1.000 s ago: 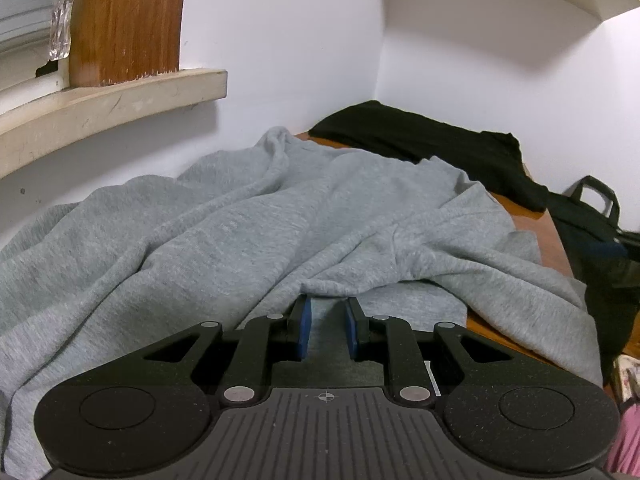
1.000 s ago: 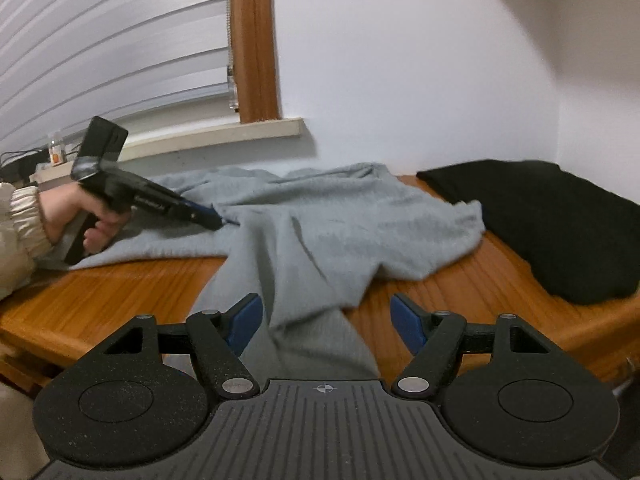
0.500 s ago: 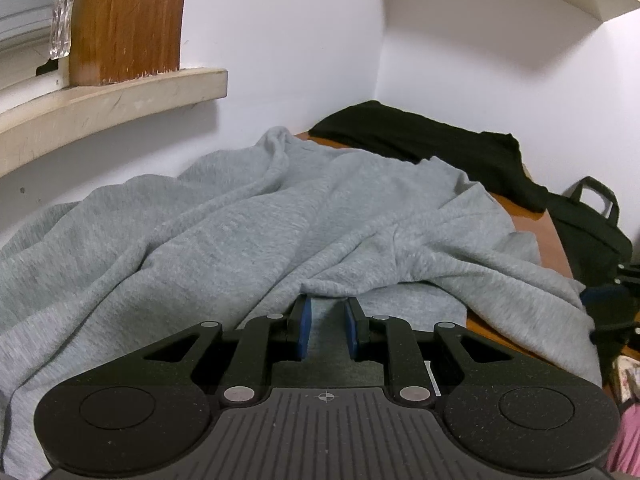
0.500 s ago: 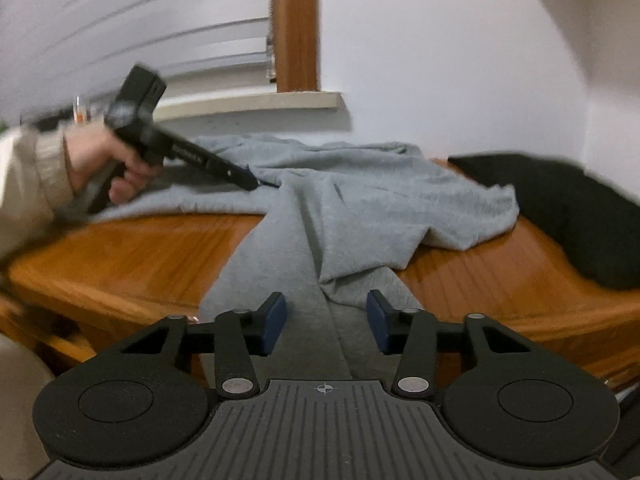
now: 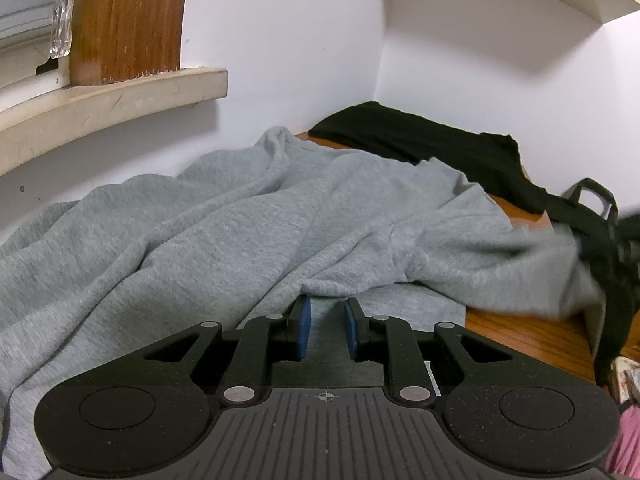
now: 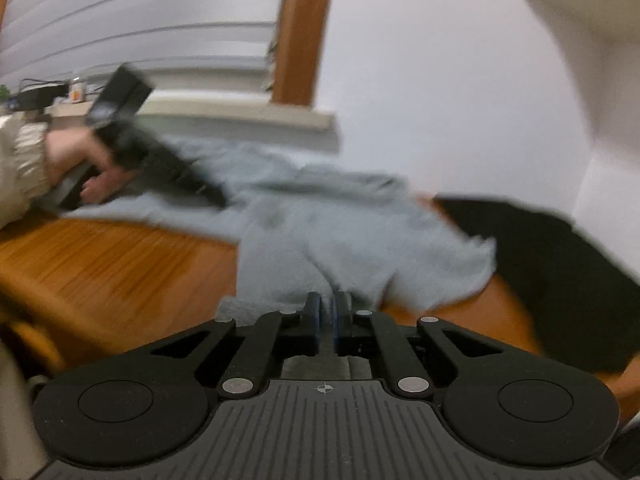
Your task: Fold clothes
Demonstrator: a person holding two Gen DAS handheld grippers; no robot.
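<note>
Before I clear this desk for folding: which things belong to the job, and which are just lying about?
In the job:
grey sweatshirt
left tongs
right tongs

Lying about:
black garment
black bag
small bottle

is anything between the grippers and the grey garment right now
Nothing visible. The left gripper has grey garment fabric between its jaws, and the right gripper is shut on a fold of it at the wooden table edge. The black garment lies beyond, aside.
</note>
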